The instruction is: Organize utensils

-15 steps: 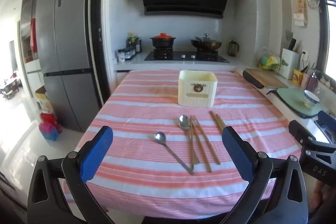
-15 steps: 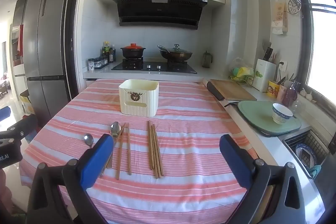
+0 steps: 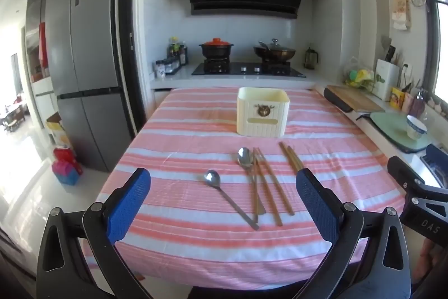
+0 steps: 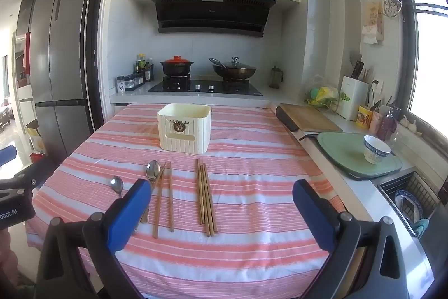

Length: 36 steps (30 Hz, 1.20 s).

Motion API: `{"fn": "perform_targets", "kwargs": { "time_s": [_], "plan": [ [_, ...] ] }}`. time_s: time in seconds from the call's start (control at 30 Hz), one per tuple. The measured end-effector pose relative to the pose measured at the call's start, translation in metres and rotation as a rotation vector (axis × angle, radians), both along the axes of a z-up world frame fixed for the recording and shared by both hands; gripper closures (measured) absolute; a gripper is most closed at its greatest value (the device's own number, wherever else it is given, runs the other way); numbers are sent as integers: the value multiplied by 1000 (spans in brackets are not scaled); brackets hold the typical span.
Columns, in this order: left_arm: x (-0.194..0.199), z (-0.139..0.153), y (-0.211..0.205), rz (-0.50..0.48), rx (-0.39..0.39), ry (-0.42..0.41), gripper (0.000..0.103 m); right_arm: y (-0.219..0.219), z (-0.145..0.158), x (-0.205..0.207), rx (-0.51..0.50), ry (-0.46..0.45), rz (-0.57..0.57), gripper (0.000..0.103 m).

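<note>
A pink-and-white striped tablecloth [image 3: 196, 237] covers the kitchen table beneath me. My left gripper [image 3: 224, 201] and right gripper [image 4: 222, 210] both hover with jaws wide apart, holding nothing. Between my left jaws lie two steel spoons [image 3: 212, 178] and a pair of wooden chopsticks [image 3: 270, 187]; between my right jaws, a wooden chopstick bundle [image 4: 205, 198]. Farther ahead stands the cream ribbed plastic utensil box [image 4: 184, 128].

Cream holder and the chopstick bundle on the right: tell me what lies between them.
Only bare striped tablecloth between the cream holder and the chopstick bundle, clearest in the right wrist view.
</note>
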<state>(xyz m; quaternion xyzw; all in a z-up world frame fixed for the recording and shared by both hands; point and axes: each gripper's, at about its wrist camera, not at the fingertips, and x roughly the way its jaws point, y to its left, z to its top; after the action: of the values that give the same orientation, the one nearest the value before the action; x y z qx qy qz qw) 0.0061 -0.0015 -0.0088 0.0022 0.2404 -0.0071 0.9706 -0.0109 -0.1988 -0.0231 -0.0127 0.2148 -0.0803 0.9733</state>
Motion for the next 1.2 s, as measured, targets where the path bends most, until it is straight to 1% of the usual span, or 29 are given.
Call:
{"fn": "perform_targets", "kwargs": {
  "time_s": [0.7,1.2],
  "plan": [
    [7,-7,4,7,-23,38,0,-2,0,6,6,12,-16,0],
    [12,-9,1,-1,-17,51,0,-5,-2,5,8,14,-23,0]
  ]
}}
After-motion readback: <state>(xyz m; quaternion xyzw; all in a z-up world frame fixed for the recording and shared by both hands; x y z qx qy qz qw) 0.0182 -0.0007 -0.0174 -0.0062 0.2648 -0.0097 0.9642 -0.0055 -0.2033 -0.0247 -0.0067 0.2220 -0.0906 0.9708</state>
